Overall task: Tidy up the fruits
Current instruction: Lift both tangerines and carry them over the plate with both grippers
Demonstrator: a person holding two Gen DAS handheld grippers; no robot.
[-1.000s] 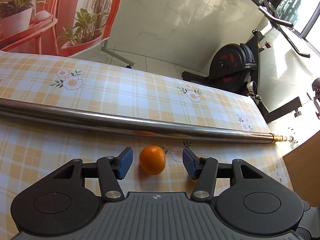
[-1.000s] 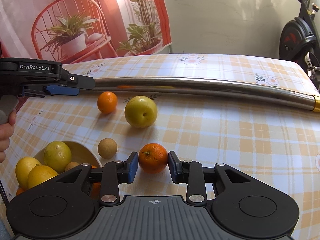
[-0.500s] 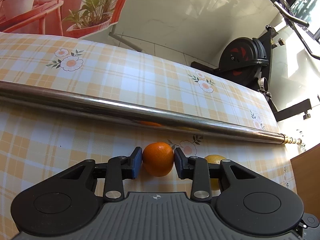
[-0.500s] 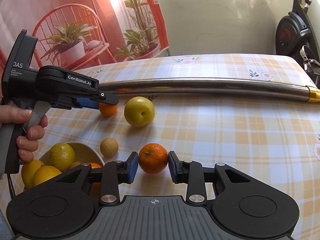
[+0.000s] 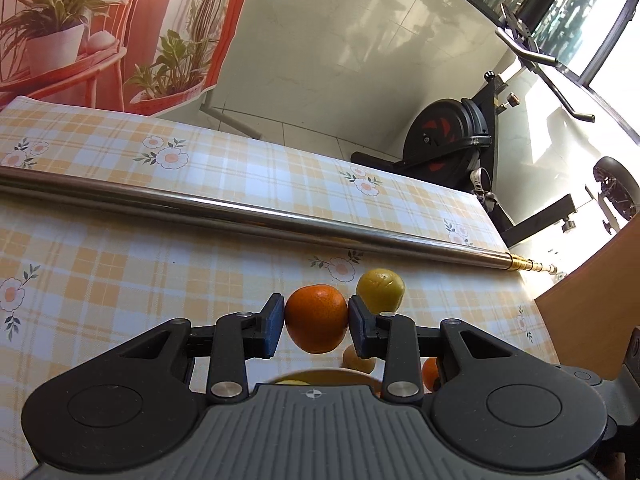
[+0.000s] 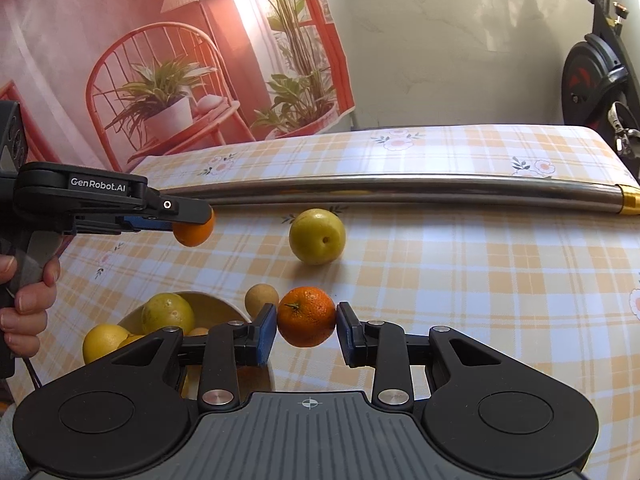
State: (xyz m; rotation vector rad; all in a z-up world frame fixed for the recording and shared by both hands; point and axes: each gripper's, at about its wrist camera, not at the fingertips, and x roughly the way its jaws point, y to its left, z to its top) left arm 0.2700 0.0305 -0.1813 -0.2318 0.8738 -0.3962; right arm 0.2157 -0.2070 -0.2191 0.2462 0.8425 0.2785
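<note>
My left gripper (image 5: 316, 322) is shut on a small orange (image 5: 316, 319) and holds it above the checked tablecloth; it also shows in the right wrist view (image 6: 192, 226), with its orange (image 6: 195, 234) in the air. My right gripper (image 6: 306, 326) is shut on a second orange (image 6: 306, 317), which is just off the table. A yellow-green apple (image 6: 317, 236) and a small tan fruit (image 6: 260, 298) lie on the cloth. A bowl (image 6: 208, 306) at the lower left holds several yellow and green citrus fruits.
A long steel pole (image 6: 400, 188) lies across the table behind the fruit, with a brass end (image 6: 628, 200) at the right. An exercise bike (image 5: 448, 136) stands past the far table edge. A wooden surface (image 5: 592, 280) borders the table's right.
My left gripper closed on its orange and lifted it off the cloth, back toward the bowl. My right gripper tightened on its orange and raised it slightly.
</note>
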